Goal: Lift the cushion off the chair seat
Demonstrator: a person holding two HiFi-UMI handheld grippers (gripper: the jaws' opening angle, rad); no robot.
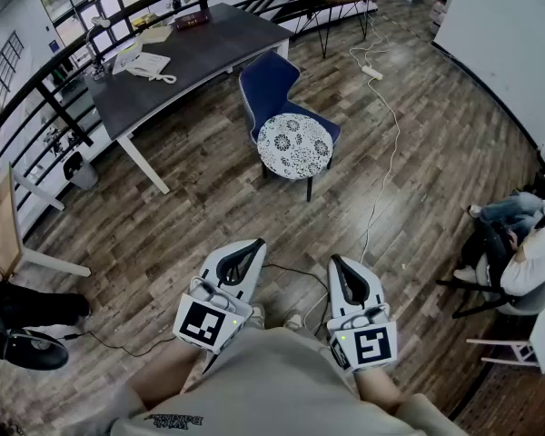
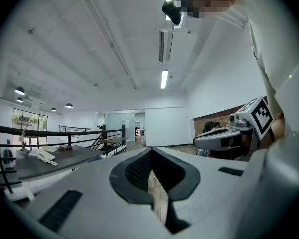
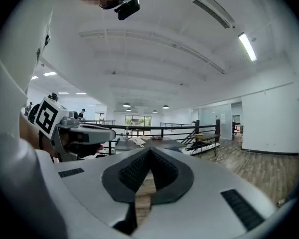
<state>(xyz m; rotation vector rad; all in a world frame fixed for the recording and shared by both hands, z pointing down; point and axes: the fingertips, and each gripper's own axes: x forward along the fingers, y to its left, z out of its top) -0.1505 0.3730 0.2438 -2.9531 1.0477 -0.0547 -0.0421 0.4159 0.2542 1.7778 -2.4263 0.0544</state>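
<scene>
A round white cushion [image 1: 294, 146] with a dark floral pattern lies on the seat of a blue chair [image 1: 271, 82] across the wooden floor, well ahead of me. Both grippers are held close to my body, far short of the chair. My left gripper [image 1: 256, 242] is shut with nothing between its jaws, and so is my right gripper [image 1: 334, 260]. In the left gripper view the closed jaws [image 2: 152, 152] point level across the room, with the right gripper [image 2: 223, 139] beside them. In the right gripper view the shut jaws [image 3: 150, 152] point the same way, and the left gripper [image 3: 83, 133] shows at the left. The cushion appears in neither gripper view.
A dark grey desk [image 1: 195, 54] with a phone and papers stands behind the chair, along a black railing [image 1: 45, 80]. A white cable with a power strip [image 1: 374, 71] runs over the floor right of the chair. A person [image 1: 520, 243] sits at the right edge. A small bin [image 1: 80, 172] stands at the left.
</scene>
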